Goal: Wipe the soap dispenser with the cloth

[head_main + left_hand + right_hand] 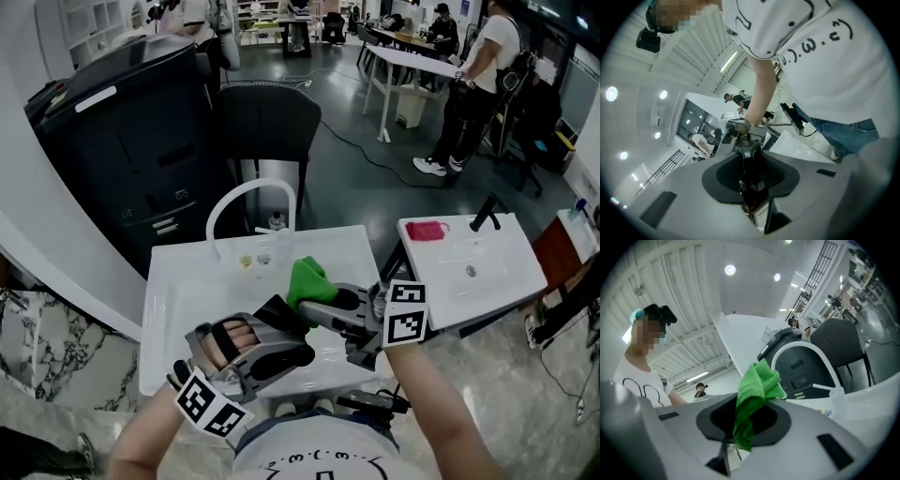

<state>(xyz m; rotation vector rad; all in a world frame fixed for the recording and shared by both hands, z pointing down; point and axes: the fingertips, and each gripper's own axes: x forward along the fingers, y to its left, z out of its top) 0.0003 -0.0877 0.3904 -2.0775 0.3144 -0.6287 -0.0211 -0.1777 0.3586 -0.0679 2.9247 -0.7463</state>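
Observation:
The soap dispenser (752, 190) is a dark bottle with a pump head (745, 140). It sits between the jaws of my left gripper (279, 323), which is shut on it, and it points towards my body in the left gripper view. In the head view the dispenser (281, 311) hangs over the front of the white sink (178, 291). My right gripper (323, 302) is shut on a bright green cloth (307, 279), and the cloth's bunched end lies right beside the dispenser's far end. In the right gripper view the cloth (757, 390) rises out of the jaws' gap.
An arched white faucet (246, 190) stands at the sink's back, with small items (255, 260) at its base. To the right, a second white basin (487, 272) carries a red cloth (425, 230) and a black tap (486, 214). Behind are a black machine (131, 141), a chair (267, 122) and people (478, 84).

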